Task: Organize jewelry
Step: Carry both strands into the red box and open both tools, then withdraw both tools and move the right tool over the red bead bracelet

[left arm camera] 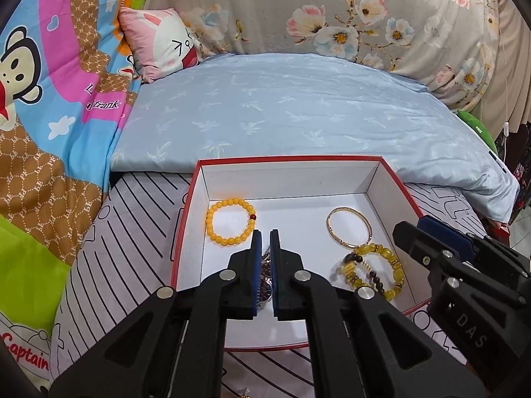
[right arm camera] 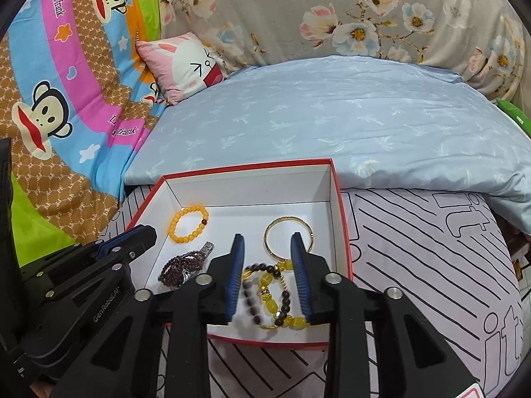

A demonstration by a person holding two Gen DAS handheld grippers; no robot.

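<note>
A red-rimmed white box (left arm camera: 288, 162) (right arm camera: 247, 167) lies on the bed. Inside are a yellow bead bracelet (left arm camera: 229, 221) (right arm camera: 189, 225), a gold bangle (left arm camera: 349, 226) (right arm camera: 288, 237), and a yellow-and-brown bead bracelet (left arm camera: 368, 270) (right arm camera: 268, 293). A dark purple bead bracelet with a silver watch (right arm camera: 186, 263) lies at the box's front left; in the left wrist view it (left arm camera: 265, 277) shows between the fingers. My left gripper (left arm camera: 265, 235) is nearly shut around it, low in the box. My right gripper (right arm camera: 267, 238) is open, straddling the yellow-and-brown bracelet.
The box sits on a white sheet with black lines (right arm camera: 415, 248). A light blue quilt (left arm camera: 298, 112) lies behind it. A cartoon monkey blanket (left arm camera: 49, 99) is on the left, with a pink pillow (left arm camera: 159, 43) and a floral quilt (left arm camera: 332, 10) at the back.
</note>
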